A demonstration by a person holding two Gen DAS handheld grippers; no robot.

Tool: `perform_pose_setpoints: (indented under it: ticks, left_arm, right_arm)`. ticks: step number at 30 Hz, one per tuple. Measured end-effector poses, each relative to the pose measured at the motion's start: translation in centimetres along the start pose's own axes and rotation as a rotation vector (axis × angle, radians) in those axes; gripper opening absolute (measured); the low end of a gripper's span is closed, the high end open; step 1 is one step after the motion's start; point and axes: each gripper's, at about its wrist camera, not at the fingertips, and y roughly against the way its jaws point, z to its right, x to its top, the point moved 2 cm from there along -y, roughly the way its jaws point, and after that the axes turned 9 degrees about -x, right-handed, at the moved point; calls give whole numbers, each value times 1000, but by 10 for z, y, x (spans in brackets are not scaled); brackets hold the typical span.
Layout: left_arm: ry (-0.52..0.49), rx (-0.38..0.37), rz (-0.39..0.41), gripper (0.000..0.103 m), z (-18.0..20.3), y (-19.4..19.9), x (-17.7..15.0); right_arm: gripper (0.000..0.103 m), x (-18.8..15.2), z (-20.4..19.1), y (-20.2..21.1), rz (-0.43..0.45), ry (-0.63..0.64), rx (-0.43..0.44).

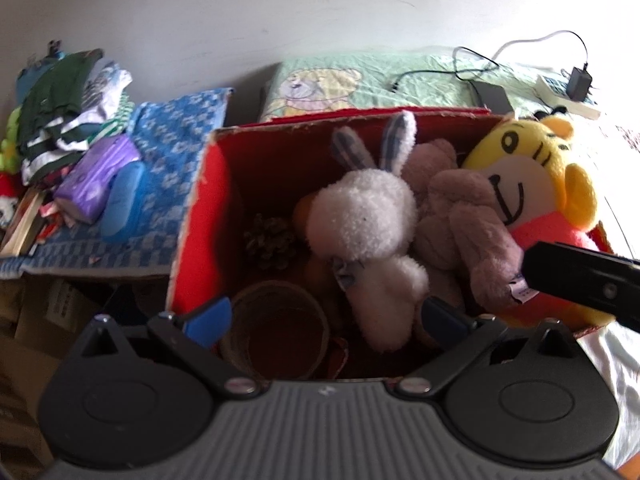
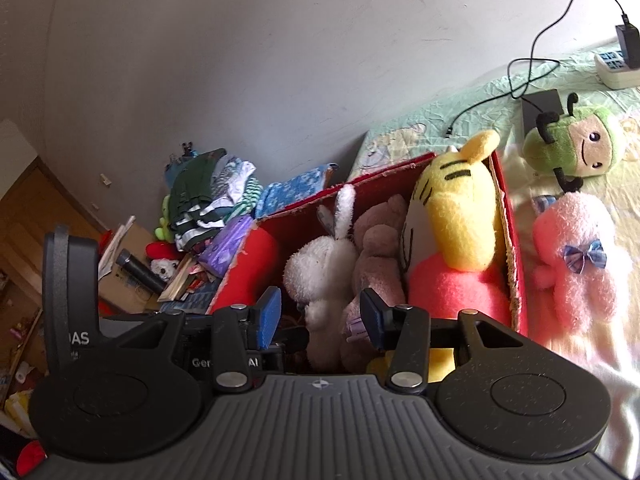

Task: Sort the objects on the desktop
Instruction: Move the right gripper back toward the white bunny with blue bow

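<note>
Both grippers fill the lower part of their frames: the left gripper [image 1: 326, 320] has its blue-tipped jaws wide apart and holds nothing, and the right gripper [image 2: 320, 312] also has its jaws apart, hanging just above the toys without closing on any of them. Directly beyond the left jaws, at the lower centre of the left wrist view, a brown round container [image 1: 276, 332] stands in the near part of the red cardboard box [image 1: 200, 216], with a pine cone [image 1: 270, 242] a little behind it. At the centre of the frame a white plush rabbit [image 1: 364, 224] lies inside the box, touching a grey-brown plush toy [image 1: 472, 216], and a yellow tiger plush [image 1: 532, 184] leans against the right wall, its head rising over the rim. In the right wrist view, at the right side of the frame, a pink plush toy [image 2: 576, 264] and, further back, a green plush toy [image 2: 576, 148] lie outside the box on the bedspread [image 2: 460, 120], so the sorting is probably not finished. I think the risk is this: the box is already full on its right side, so another toy pushed in there could roll back over the rim, or the right gripper could catch the tiger and pull it out.
</note>
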Motion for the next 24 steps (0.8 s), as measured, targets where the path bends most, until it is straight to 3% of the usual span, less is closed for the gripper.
perform_pose_setpoints:
  ticks: [7, 11, 19, 24]
  left_arm:
    - [73, -15, 71, 101, 6, 24, 1]
    - [97, -77, 112, 101, 20, 35, 5]
    - [15, -211, 210, 101, 82, 48, 16]
    - [-57, -320, 247, 100, 129, 49, 24]
  right_arm:
    - [47, 5, 22, 17, -6, -1, 26]
    - [48, 8, 43, 35, 15, -20, 39]
    - [48, 16, 102, 67, 61, -106, -16]
    - [48, 17, 149, 74, 45, -179, -83]
